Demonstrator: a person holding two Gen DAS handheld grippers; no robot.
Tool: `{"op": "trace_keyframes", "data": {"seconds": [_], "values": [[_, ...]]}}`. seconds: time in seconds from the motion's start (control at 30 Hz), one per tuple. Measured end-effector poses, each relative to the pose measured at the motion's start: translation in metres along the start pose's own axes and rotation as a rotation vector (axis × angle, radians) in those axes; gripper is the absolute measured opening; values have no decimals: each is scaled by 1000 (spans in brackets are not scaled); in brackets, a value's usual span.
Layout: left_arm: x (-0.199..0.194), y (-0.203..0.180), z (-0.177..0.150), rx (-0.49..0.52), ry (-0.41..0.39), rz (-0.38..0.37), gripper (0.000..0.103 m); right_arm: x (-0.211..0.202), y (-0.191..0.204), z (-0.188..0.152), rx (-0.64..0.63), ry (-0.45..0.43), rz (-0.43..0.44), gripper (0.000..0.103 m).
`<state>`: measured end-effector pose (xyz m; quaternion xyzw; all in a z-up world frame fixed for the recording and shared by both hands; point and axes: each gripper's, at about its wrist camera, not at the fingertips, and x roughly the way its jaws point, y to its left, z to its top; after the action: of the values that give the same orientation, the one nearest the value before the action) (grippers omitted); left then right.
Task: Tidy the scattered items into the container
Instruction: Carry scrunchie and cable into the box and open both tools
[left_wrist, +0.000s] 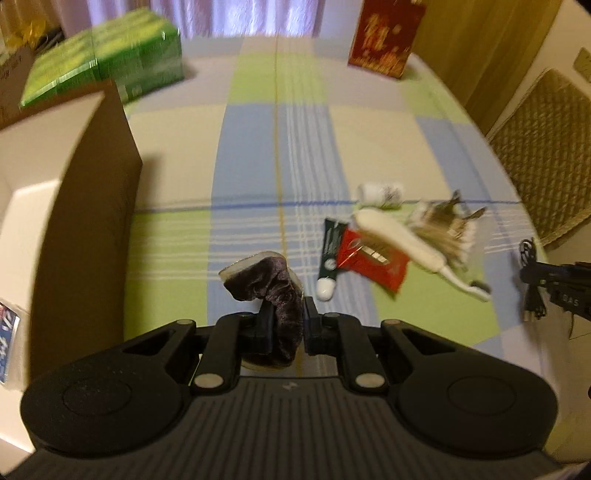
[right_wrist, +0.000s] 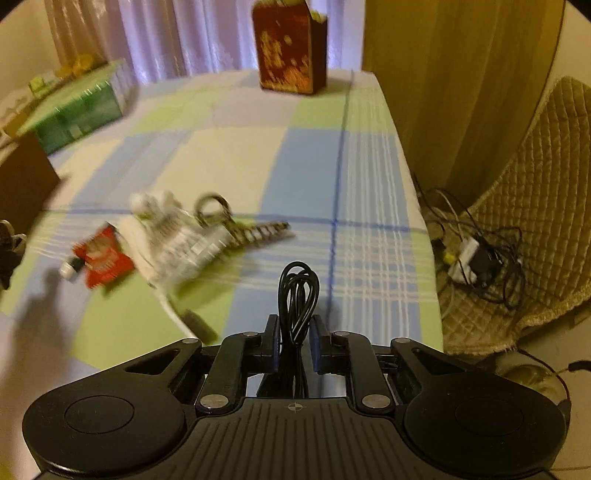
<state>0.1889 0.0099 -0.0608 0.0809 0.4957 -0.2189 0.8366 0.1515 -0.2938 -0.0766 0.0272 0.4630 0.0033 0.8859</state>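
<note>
Pale curtains and a red patterned gift bag (right_wrist: 291, 48) are backing a tabletop (left_wrist: 258, 155) covered in a green, blue and cream checked cloth. Both tongs are loaded. The left tongs (left_wrist: 288, 317) are pinching a dark brown velvety cloth item (left_wrist: 269, 288) with a pale rim, hanging crumpled between closely set jaws. The right tongs (right_wrist: 295, 339) are squeezing a coiled black cable (right_wrist: 298, 295), jaws narrowed onto the bundle.

The container, a tall brown-and-white cardboard box (left_wrist: 74, 192), is standing open just to the left of the left tongs. A good drop probably means carrying each load over the box's near wall before letting go, left first, so the two are not crowding the opening.

The cable bundle's long axis is running along the fingers, its loop end pointing forward, away from the camera; lowering it loop-first should keep it from snagging the rim. Near the middle of the cloth, a red packet (left_wrist: 373, 258), a dark green tube with a white cap (left_wrist: 330, 254) and a cream toothbrush-like handle (left_wrist: 399, 240) are lying in a heap.
</note>
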Motion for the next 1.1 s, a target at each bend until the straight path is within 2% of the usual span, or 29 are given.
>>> {"op": "trace_keyframes", "data": {"seconds": [0.2,0.43,0.87,1.1], "values": [[-36,0,0,0,-77,-23,11,-30,26,17,-14,-87,83,19],[-72,13,-8,-7,-131,-31,11,-54,69,29,-46,-146,235,19],[-140,68,-31,-58,-255,23,11,-71,164,37,-115,-168,430,19],[-174,120,-46,-104,-293,102,11,-80,210,46,-138,-189,512,19]]}}
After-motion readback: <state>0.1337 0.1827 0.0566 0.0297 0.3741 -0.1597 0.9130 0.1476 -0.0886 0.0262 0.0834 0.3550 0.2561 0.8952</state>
